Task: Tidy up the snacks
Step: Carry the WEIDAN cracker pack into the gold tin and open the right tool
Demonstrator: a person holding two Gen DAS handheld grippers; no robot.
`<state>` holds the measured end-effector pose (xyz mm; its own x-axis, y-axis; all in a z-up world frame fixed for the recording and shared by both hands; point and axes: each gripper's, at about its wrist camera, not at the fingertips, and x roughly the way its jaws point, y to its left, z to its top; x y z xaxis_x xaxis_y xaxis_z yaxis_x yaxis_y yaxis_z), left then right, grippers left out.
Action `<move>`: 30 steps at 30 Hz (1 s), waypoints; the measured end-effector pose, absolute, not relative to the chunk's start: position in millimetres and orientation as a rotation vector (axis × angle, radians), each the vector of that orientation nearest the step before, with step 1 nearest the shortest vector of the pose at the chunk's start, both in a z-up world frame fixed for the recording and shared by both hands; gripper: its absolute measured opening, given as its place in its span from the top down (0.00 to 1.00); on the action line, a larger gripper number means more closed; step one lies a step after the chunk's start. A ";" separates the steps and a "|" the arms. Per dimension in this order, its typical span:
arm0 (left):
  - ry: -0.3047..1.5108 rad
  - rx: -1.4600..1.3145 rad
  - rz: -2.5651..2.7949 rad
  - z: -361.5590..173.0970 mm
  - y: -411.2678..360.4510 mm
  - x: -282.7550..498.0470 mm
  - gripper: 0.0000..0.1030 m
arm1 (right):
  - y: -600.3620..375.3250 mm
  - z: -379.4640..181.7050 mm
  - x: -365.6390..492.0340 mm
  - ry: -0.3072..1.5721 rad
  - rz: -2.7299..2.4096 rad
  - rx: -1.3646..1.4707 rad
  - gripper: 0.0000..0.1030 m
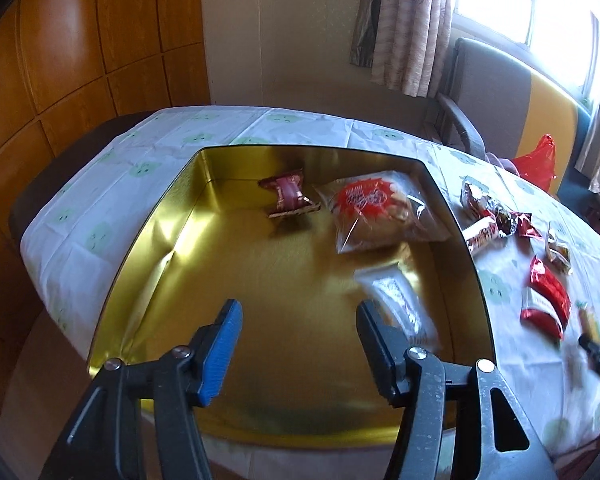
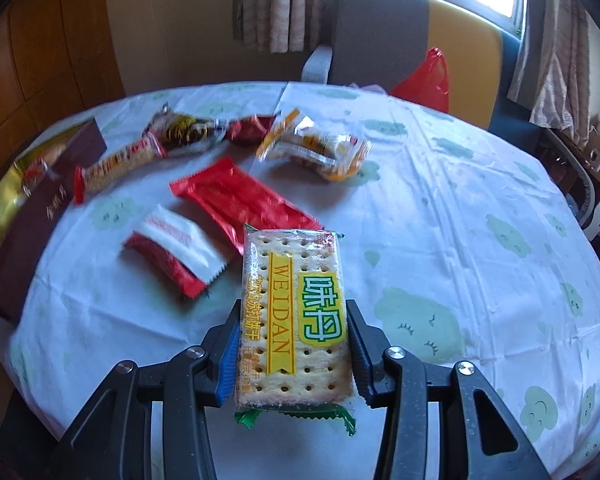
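**Cracker pack gripped, tin waiting for it**

Nearest my right camera, the right hand-held gripper [image 2: 294, 344] is pinching a clear-wrapped pack of square crackers with a yellow and green label [image 2: 292, 312]. The pads press on its two long edges, so the pack lies flat and lengthwise between the fingers, its green crimped end toward the camera. I judge that grip suits carrying it level without crushing the crackers.

Beyond it, the loose snacks are scattered over the surface, a table under a white cloth printed with pale green clouds [image 2: 440, 208]: a red foil bar [image 2: 240, 200], a red and white wrapped bar [image 2: 172, 256], a long cracker sleeve with red ends [image 2: 116, 168] and a clear packet with orange trim [image 2: 316, 148]. They lie apart from one another, which leaves room for the fingers to reach each.

On my left side, the left hand-held gripper [image 1: 300, 344] is spread with nothing between its pads, over the shallow gold metal tin [image 1: 148, 248]. Just past its right finger a blurred white packet [image 1: 396, 304] lies on the tin floor; I take it to be freshly dropped there, though the blur hides detail. Farther in rest a bun in a clear bag with a red seal [image 1: 376, 208] and a small dark red wrapped sweet [image 1: 288, 196].

The tin sits at the left of the loose pile, so the cracker pack has a short trip.
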<state>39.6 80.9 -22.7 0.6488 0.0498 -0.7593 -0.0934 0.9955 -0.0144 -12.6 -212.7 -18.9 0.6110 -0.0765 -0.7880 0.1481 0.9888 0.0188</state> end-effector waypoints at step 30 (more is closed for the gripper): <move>0.800 -0.105 0.205 -23.7 124.3 30.0 0.42 | 44.8 40.9 51.0 0.879 0.552 -0.110 0.55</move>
<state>30.0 124.3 -23.7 0.6782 0.1426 -0.7209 -0.2215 0.9750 -0.0155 51.0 44.8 40.9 0.5085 0.4131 -0.7555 -0.5012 0.8555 0.1304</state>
